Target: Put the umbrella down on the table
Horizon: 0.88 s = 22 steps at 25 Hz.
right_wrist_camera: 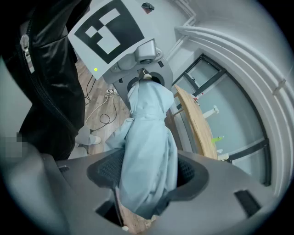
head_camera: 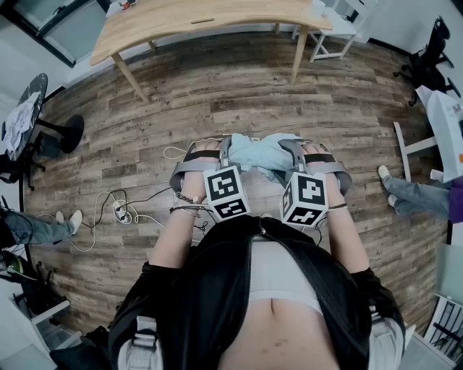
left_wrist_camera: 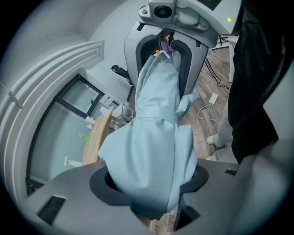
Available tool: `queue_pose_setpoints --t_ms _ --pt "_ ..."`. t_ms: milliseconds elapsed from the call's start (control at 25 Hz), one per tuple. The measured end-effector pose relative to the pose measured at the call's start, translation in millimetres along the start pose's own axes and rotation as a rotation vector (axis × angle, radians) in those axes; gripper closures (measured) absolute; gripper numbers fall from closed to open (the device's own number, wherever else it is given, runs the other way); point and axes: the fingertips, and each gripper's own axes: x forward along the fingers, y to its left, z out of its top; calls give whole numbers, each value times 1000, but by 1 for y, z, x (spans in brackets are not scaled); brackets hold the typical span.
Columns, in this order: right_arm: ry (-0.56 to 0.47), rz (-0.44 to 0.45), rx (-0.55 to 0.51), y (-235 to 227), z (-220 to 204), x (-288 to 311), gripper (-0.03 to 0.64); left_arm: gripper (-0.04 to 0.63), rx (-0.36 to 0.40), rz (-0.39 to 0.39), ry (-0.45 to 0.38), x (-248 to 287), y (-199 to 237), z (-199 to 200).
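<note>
The left tongs (left_wrist_camera: 154, 181) and the right tongs (right_wrist_camera: 147, 172) face each other, each set wide and clamped over one end of the folded pale-blue fabric umbrella (head_camera: 257, 153), whose cloth fills the gap between the jaws. The umbrella lies level between them, just in front of the person's waist and above the wood-plank floor (head_camera: 217, 94). It is well apart from the light wooden counter (head_camera: 210, 18) at the far side of the room.

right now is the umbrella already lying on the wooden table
No, the left gripper and right gripper each clamp an end of the umbrella over the floor, away from the table.
</note>
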Motion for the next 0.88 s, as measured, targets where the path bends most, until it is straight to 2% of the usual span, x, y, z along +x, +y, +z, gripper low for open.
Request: queue_pose_setpoints --t_ms 520,880 --pt "16 -9 -5 -7 16 8 314 331 4 -6 -10 1 9 -16" --pt "22 -29 14 -1 37 13 313 333 36 -10 -29 -6 9 -36"
